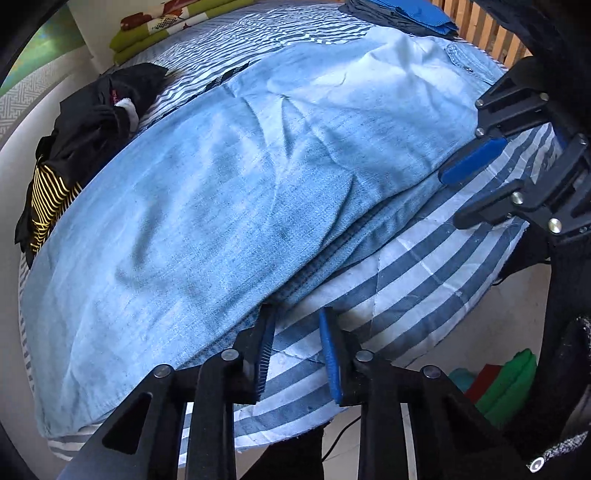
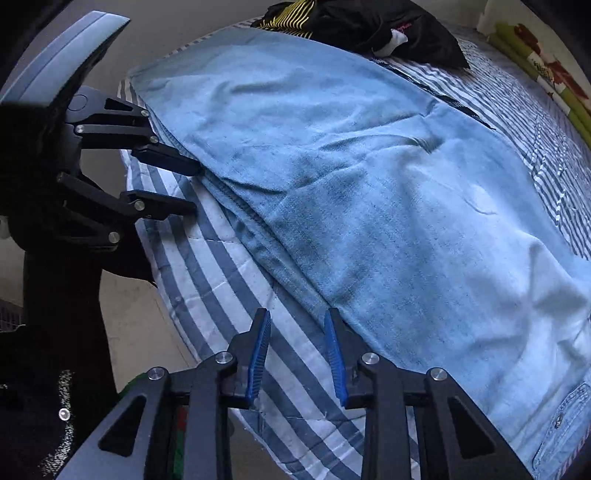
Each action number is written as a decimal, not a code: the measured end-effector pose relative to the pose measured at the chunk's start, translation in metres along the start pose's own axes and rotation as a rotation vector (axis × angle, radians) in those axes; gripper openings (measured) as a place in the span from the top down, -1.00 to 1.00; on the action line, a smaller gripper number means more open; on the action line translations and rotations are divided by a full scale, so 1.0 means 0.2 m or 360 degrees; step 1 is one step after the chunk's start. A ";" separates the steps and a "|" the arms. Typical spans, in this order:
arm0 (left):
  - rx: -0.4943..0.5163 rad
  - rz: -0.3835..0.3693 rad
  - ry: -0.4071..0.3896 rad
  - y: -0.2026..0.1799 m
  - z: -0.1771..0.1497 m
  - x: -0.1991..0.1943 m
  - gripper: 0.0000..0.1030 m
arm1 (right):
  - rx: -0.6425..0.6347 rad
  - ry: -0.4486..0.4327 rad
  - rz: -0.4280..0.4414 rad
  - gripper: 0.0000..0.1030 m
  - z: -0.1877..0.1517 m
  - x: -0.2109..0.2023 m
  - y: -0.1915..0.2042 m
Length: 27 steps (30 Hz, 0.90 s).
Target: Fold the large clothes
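Observation:
A large light-blue denim garment (image 1: 229,192) lies spread across a bed with a blue-and-white striped sheet (image 1: 388,295). My left gripper (image 1: 295,314) points down at the garment's near hem. Its jaws stand partly apart, the left finger touches the hem, and striped sheet shows in the gap. The right wrist view shows this gripper (image 2: 195,187) at the left, one finger on the hem and one on the sheet. My right gripper (image 2: 298,314) is further along the same edge of the garment (image 2: 369,203), open, its right finger at the fabric edge. It also appears in the left wrist view (image 1: 450,199).
A pile of black clothes with yellow stripes (image 1: 74,155) lies at the far side of the bed. Green folded bedding (image 1: 166,26) and a folded blue item (image 1: 417,14) sit near the head. Wooden slats (image 1: 491,33) stand behind. Green and red things (image 1: 506,384) lie on the floor beside the bed edge.

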<state>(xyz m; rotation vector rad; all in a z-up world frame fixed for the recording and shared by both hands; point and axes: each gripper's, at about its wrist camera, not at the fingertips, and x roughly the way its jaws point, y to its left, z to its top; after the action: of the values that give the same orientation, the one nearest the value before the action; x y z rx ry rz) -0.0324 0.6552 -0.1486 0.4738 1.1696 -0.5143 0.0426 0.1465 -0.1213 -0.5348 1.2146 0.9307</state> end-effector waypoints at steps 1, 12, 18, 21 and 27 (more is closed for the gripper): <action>-0.0004 -0.0013 0.0001 0.01 0.00 0.00 0.49 | -0.0010 -0.0011 -0.0005 0.47 0.00 -0.01 0.01; -0.0089 -0.0001 -0.0070 0.11 0.03 0.01 -0.07 | 0.0092 -0.0050 0.0008 0.47 0.08 0.07 0.01; -0.0029 0.0069 -0.0053 0.11 0.02 0.02 0.18 | 0.0076 -0.0029 -0.0021 0.47 0.06 0.04 -0.06; -0.0019 0.0092 -0.0057 0.14 0.01 0.01 0.57 | 0.0065 -0.0014 0.0014 0.38 0.03 0.02 -0.09; 0.0019 0.0189 -0.0100 0.14 0.02 -0.06 0.77 | 0.0136 -0.0070 0.0118 0.37 0.04 -0.01 -0.10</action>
<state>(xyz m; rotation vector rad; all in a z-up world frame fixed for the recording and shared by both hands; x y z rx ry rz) -0.0153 0.6772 -0.1344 0.5306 1.0719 -0.4307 0.0642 0.1412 -0.1206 -0.4019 1.2355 0.9443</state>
